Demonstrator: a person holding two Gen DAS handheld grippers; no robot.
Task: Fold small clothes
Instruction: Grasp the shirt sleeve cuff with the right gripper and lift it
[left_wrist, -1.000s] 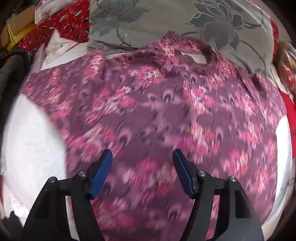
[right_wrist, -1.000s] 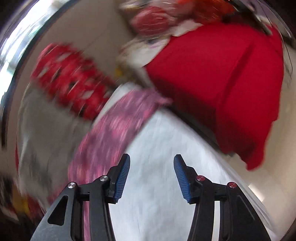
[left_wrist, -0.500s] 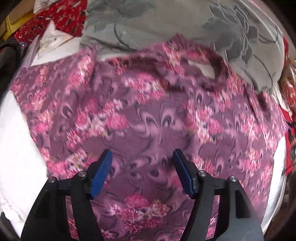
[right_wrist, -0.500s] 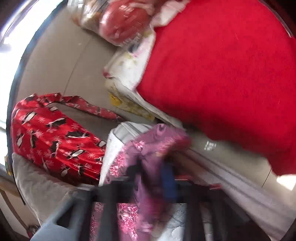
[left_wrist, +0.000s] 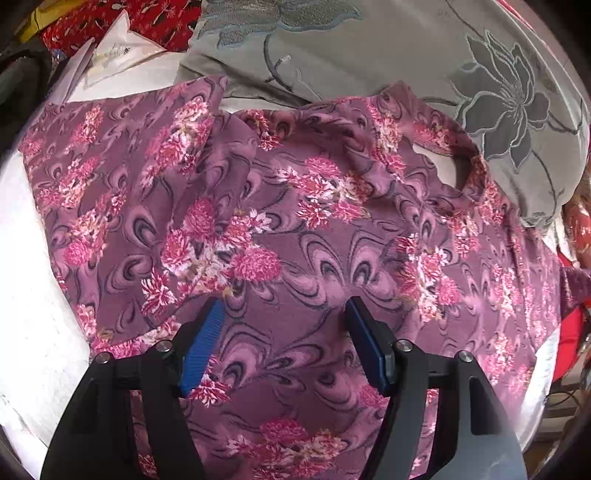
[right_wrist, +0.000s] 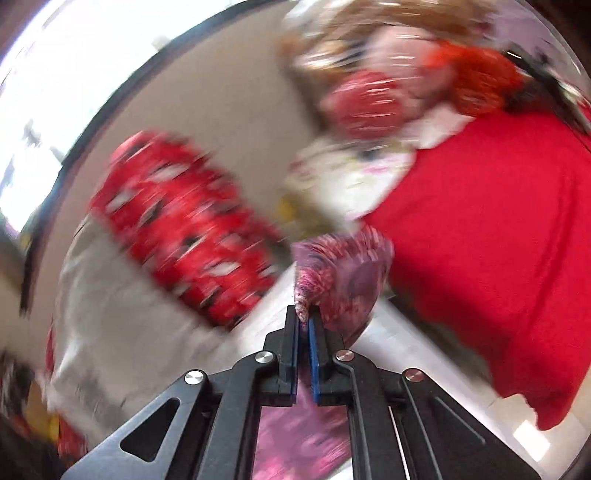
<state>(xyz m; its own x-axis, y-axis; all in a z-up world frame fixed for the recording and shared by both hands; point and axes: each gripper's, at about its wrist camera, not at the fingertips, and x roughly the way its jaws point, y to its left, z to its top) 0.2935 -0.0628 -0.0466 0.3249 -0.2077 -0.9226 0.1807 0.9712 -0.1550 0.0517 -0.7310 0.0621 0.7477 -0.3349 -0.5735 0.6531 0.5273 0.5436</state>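
On the white bed (left_wrist: 33, 295), my left gripper (left_wrist: 284, 343) hovers open over the purple floral top (left_wrist: 332, 236); my right gripper (right_wrist: 303, 325) pinches its edge.

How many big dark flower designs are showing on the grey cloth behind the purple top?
2: one flower at the right, near the purple top's neckline; one flower at the top edge, partly cropped. More may be hidden.

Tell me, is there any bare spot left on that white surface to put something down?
Yes, in the left wrist view. The white sheet lies bare left of the purple flowered top, down to the left gripper. A thinner white strip shows past the top's right edge. It is crowded behind: the grey flowered cloth and some papers border the top.
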